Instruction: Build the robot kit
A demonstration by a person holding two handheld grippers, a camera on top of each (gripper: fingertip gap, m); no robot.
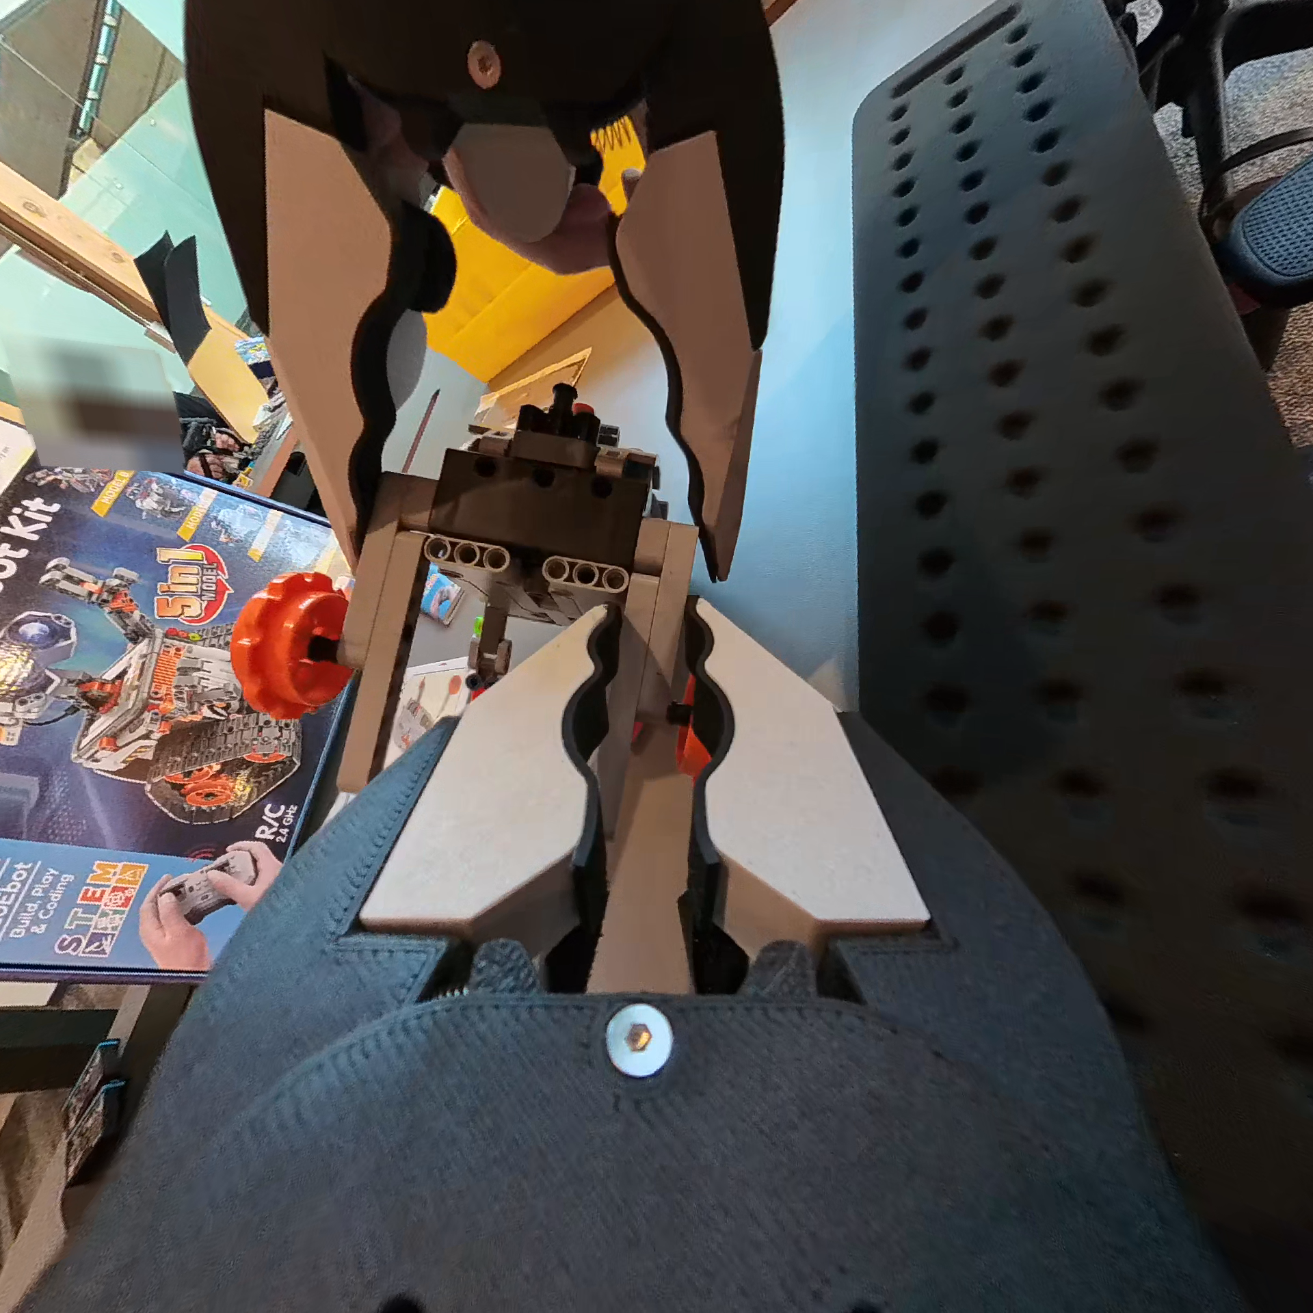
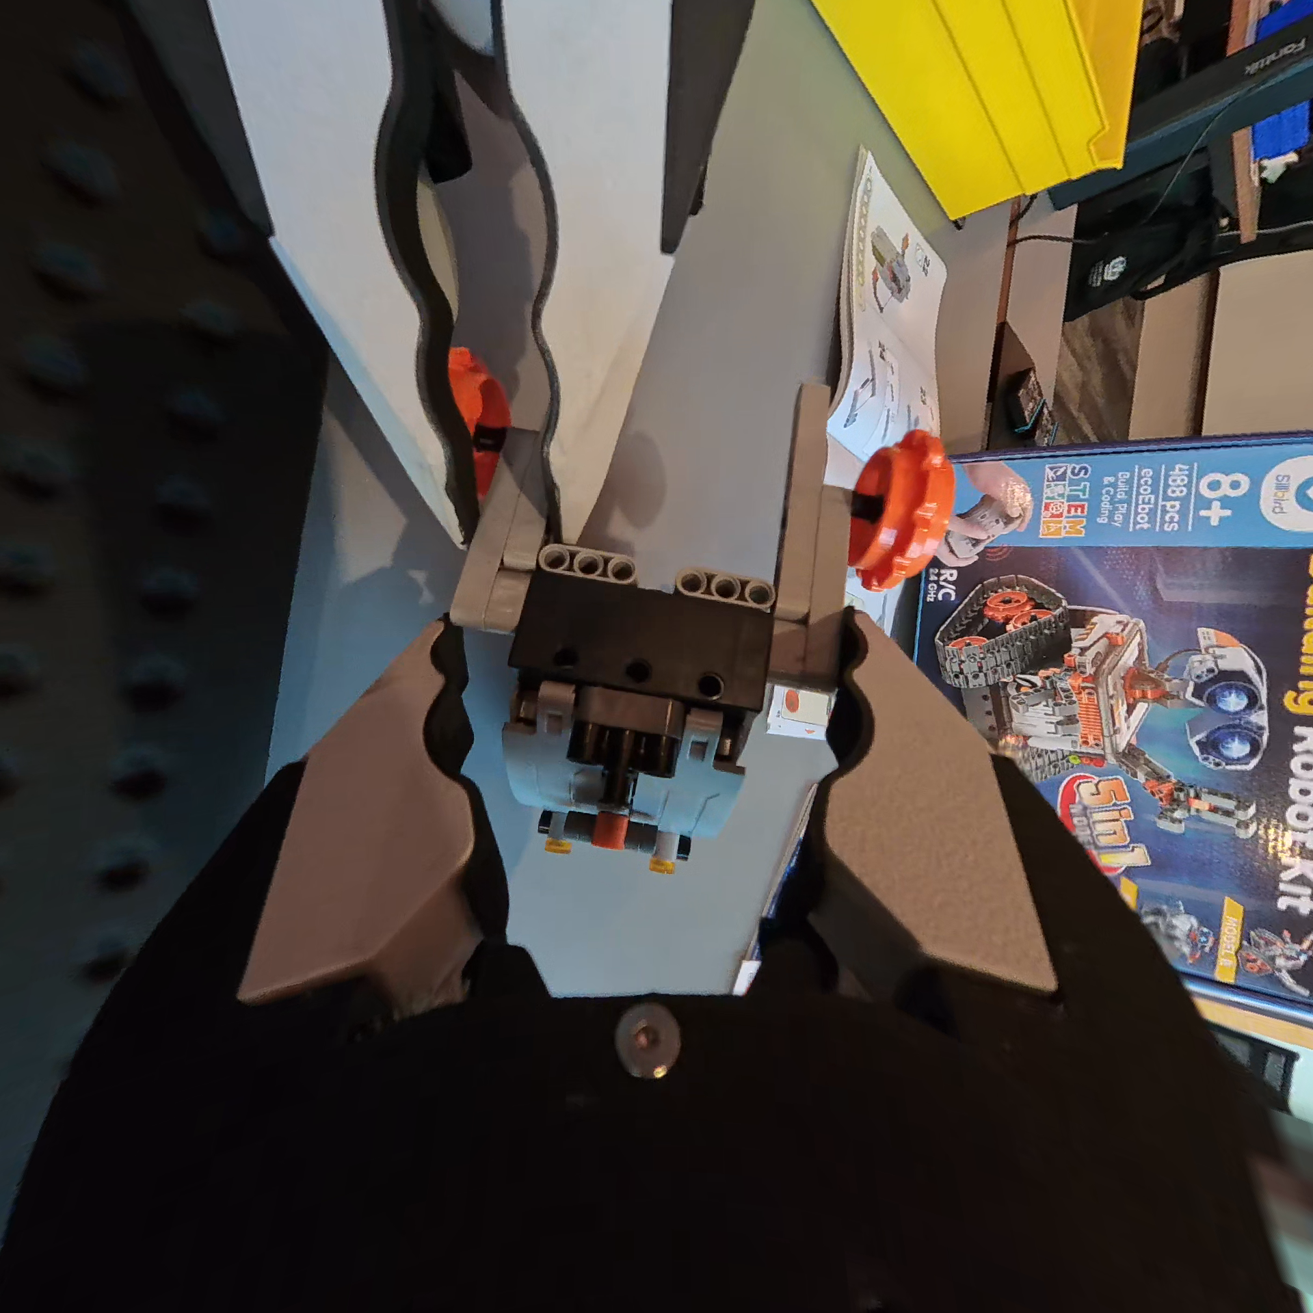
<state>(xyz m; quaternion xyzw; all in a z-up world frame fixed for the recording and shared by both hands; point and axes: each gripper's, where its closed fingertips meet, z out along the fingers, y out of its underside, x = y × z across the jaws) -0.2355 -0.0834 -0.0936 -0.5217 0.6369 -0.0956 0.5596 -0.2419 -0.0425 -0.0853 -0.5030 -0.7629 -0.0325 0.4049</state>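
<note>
A pale worktop (image 2: 625, 924) is seen beneath both tools, with a dark perforated panel (image 1: 1030, 426) lying along one side of it. In the right wrist view, a large blue kit box (image 2: 1137, 710) with a printed picture sits to the right. A yellow bin (image 2: 995, 92) is placed far right, and an open booklet (image 2: 888, 320) is spread between the bin and the box.

A brick model (image 2: 639, 639) is held between the two tools, over the open worktop. It is made up of a black block, two grey side beams and a grey unit with small orange and yellow pins on its near end. Whether it is lifted clear of the worktop cannot be told for certain, though it appears to be carried in the air.

An orange wheel (image 2: 902, 508) is fixed on an axle outside the right beam, just beside the box edge in that view. A second orange wheel (image 2: 472, 412) is partly hidden behind the far tool, on the left beam.

The right hand-held gripper (image 2: 657, 625) is spread wide across the model and clamped on it, one fingertip pressed to the outer face of each side beam, next to the black block.

The left hand-held gripper (image 1: 650, 611) is set opposite, pointing toward the right one. Its jaws are drawn close together and clenched on a single side beam, the one carrying the half-hidden wheel, which is gripped between the wavy black pads. In the left wrist view that beam is seen running down between the fingers toward the camera.
</note>
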